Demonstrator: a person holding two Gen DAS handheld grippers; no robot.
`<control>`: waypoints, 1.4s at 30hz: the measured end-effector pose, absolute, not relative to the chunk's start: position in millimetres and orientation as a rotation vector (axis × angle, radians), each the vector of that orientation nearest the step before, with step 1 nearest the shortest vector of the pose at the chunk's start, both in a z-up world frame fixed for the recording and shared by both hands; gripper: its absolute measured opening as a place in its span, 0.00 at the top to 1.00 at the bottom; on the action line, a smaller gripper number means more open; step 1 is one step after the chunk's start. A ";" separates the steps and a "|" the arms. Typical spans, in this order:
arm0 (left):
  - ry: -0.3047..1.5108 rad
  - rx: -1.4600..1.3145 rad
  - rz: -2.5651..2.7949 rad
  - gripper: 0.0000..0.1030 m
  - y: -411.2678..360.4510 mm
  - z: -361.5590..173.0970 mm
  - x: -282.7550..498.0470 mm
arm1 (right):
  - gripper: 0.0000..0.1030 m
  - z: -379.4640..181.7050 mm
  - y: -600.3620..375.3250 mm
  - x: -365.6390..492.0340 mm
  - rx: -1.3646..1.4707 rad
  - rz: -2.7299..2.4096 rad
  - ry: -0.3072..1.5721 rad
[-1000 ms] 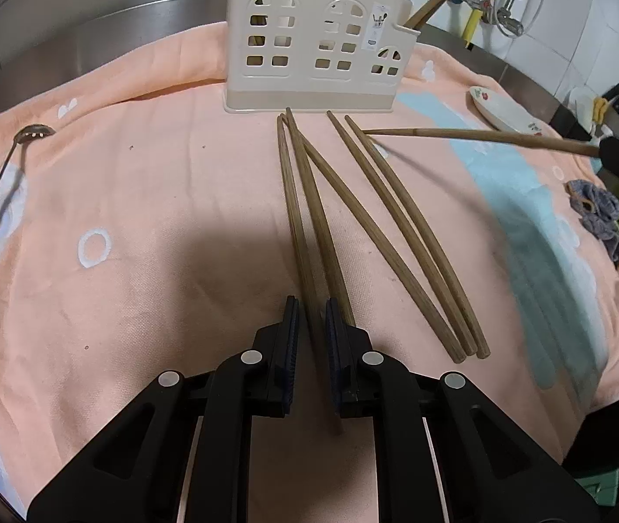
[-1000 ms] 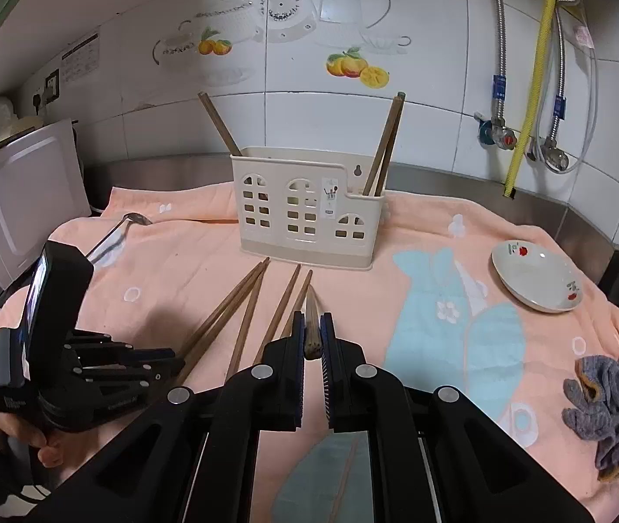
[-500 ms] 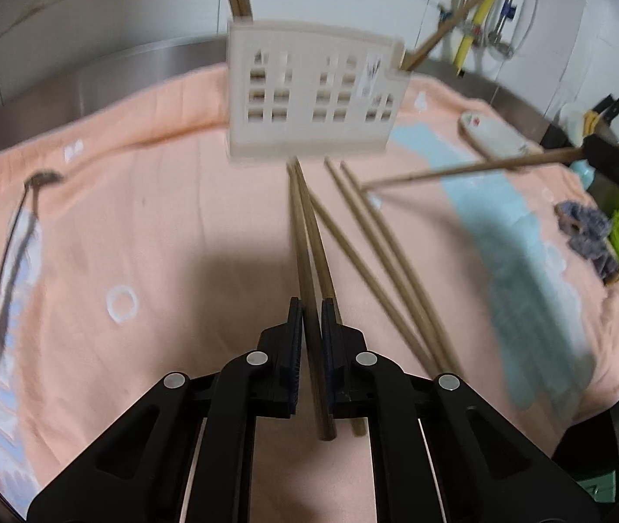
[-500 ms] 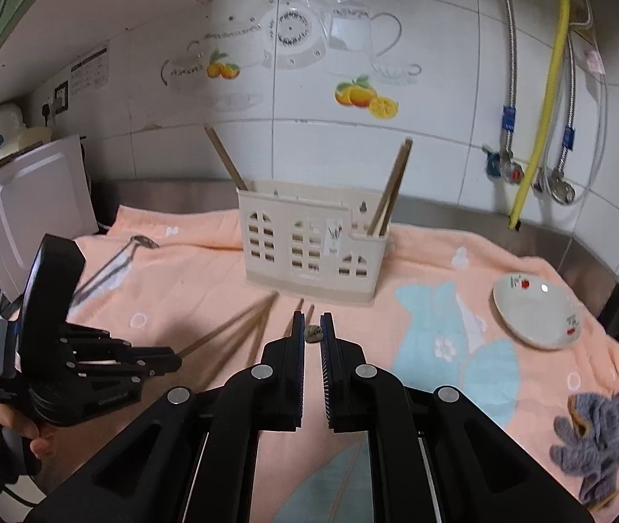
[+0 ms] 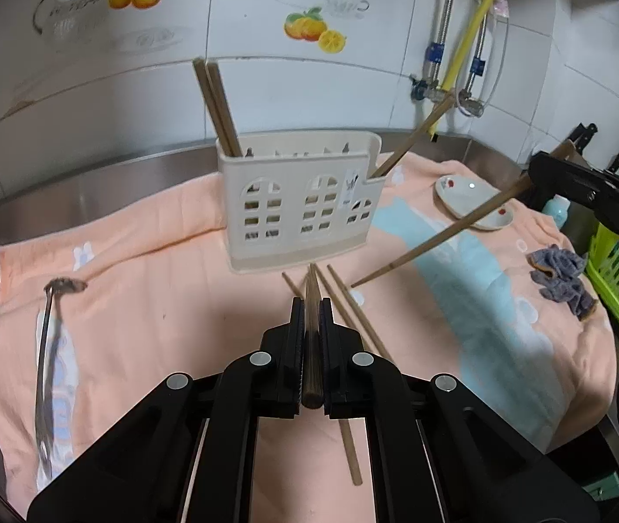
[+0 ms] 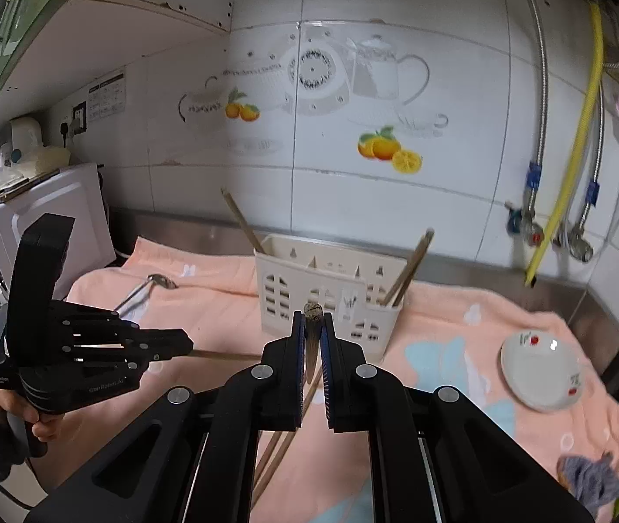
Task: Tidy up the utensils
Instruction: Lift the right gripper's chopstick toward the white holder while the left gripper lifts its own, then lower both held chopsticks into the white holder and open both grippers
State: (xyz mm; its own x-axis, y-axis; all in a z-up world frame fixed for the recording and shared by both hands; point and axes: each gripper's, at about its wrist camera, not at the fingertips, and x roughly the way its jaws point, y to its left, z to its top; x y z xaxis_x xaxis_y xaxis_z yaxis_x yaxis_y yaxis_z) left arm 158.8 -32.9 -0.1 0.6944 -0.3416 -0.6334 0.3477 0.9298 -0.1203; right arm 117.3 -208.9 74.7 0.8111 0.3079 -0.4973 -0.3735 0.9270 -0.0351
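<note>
Both tools are clamped, each on a single wooden chopstick. The left gripper (image 5: 311, 305) has its jaws pressed in on a dark chopstick (image 5: 311, 348) that runs lengthwise between them, butt end toward the camera and tip pointing at the foot of the cream utensil holder (image 5: 300, 209); the stick is gripped along most of the pads. The right gripper (image 6: 312, 320) is closed just as tightly on its own chopstick (image 6: 311, 348), whose round butt pokes up between the fingertips, level with the holder's front wall in that view. From the left wrist camera that second stick (image 5: 436, 239) slants down out of the right tool, its tip hanging low over the cloth just right of the holder; whether it touches the cloth I cannot tell.

The holder stands upright on the peach towel (image 5: 157, 305) near the back wall. Two chopsticks (image 5: 218, 104) lean out of its left end compartment and others (image 5: 409, 139) slant out of the lower right end compartment. More loose chopsticks (image 5: 344, 318) lie on the towel in front of the holder, running under the left tool; their count is partly hidden. A metal ladle or spoon (image 5: 48, 348) lies along the towel's left side, well apart from the sticks. To the right sit a small white dish (image 5: 475, 200) and a crumpled grey cloth (image 5: 562, 274)
</note>
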 end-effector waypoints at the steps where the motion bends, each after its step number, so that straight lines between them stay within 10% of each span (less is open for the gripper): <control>1: 0.697 0.013 -0.386 0.95 -33.1 3.1 159.5 | 0.93 78.8 -208.9 119.5 -0.133 0.370 0.504; 28: 0.503 0.118 -0.451 0.95 -50.7 122.7 191.5 | 0.93 171.8 -211.4 157.3 -0.184 0.341 0.355; 42: 0.307 0.079 -0.380 0.95 -46.1 193.4 232.1 | 0.93 128.0 -217.9 224.4 -0.210 0.274 0.523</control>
State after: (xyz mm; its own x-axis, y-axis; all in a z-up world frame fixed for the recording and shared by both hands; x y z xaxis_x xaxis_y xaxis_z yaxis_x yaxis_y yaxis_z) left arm 232.1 -46.1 193.4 0.8830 -0.3529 -0.3096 0.3768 0.9261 0.0191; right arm 224.4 -217.9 128.0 0.8312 0.2028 -0.5176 -0.3092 0.9424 -0.1272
